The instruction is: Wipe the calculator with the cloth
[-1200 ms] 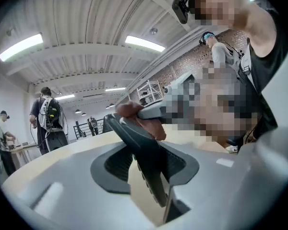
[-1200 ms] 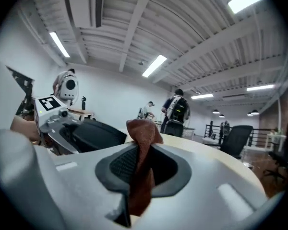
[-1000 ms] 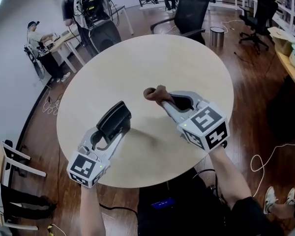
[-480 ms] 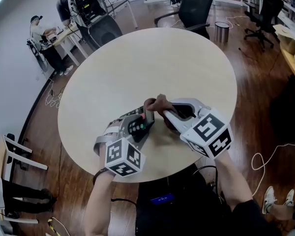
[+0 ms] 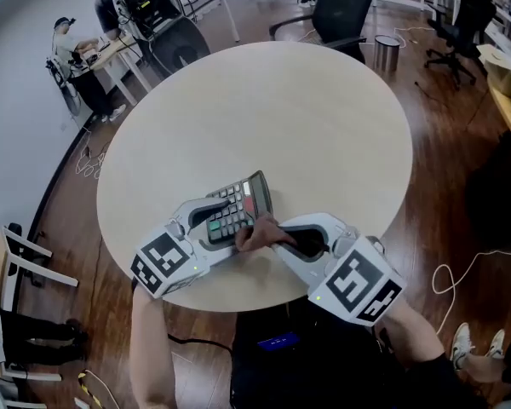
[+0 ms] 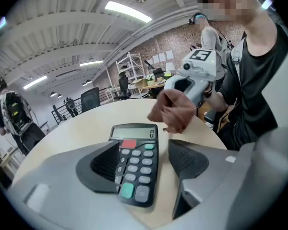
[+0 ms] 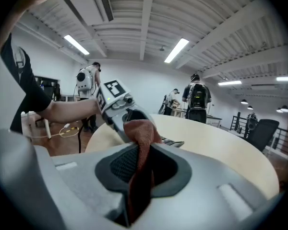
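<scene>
The dark calculator (image 5: 237, 207) lies keys-up on the round table (image 5: 324, 126) near its front edge; its display (image 6: 133, 133) faces away from me. My left gripper (image 5: 226, 221) has just been opening: its jaws stand apart with the calculator (image 6: 137, 164) lying between them. The left pad (image 6: 102, 165) sits at the calculator's edge and the right pad (image 6: 185, 158) is clear of it. My right gripper (image 5: 272, 235) is shut on a brown cloth (image 5: 255, 233). The bunched cloth (image 6: 173, 111) hangs just above the calculator's right side. In the right gripper view the cloth (image 7: 140, 128) sticks out between the closed jaws.
The table's front rim (image 5: 238, 301) runs just under both grippers. A black office chair (image 5: 341, 11) and a metal bin (image 5: 387, 54) stand behind the table. People sit and stand at a desk (image 5: 111, 49) at the far left. A white cable (image 5: 460, 275) lies on the wooden floor at the right.
The calculator, held lifted by the left gripper a second ago, now lies flat on the table with the left jaws spread. The right gripper with the cloth came nearer, beside the calculator.
</scene>
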`<state>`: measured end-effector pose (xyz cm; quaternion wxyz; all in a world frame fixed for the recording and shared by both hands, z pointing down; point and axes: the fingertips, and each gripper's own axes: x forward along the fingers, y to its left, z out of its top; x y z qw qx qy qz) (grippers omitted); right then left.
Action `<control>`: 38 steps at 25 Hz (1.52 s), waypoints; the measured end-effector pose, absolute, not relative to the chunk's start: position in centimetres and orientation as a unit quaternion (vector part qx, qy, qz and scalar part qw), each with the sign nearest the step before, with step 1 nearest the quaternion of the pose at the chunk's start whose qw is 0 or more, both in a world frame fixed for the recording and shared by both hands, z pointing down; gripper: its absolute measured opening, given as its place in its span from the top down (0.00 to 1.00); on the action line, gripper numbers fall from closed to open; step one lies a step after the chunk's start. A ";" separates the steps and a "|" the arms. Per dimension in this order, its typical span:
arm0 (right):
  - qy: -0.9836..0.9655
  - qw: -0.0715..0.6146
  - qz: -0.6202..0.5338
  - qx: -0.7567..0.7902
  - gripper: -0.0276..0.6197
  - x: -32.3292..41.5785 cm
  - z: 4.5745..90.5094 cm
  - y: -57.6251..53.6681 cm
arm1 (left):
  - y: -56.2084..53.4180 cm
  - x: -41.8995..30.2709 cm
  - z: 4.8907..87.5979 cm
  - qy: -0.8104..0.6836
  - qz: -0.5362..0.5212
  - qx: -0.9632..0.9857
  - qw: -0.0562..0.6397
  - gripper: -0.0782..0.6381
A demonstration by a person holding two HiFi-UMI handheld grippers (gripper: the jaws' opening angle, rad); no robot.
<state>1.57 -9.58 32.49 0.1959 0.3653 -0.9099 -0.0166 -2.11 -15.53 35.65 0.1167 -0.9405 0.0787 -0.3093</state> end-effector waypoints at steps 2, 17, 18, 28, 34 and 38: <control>-0.900 0.243 -0.040 0.359 0.88 0.5 34.1 -9.9 | -16.8 -3.9 35.6 0.099 -0.304 -0.942 0.098 0.43; -0.834 0.313 -0.052 0.452 0.88 2.0 35.0 -29.5 | -25.9 -10.7 34.3 0.158 -0.138 -0.973 -0.097 0.43; -0.840 0.294 -0.030 0.455 0.88 2.3 34.9 -30.7 | -26.5 -10.6 34.3 0.153 -0.130 -0.973 -0.110 0.43; -0.831 0.220 0.086 0.503 0.88 6.0 35.8 -28.9 | -28.0 -9.4 35.9 0.154 -0.193 -0.960 -0.132 0.42; -0.804 0.320 0.044 0.499 0.88 6.0 38.1 -29.6 | -27.4 -9.9 36.9 0.124 -0.241 -0.956 -0.114 0.45; -0.815 0.324 0.047 0.479 0.88 4.1 38.3 -30.4 | -27.2 -9.2 37.7 0.109 -0.266 -0.950 -0.122 0.47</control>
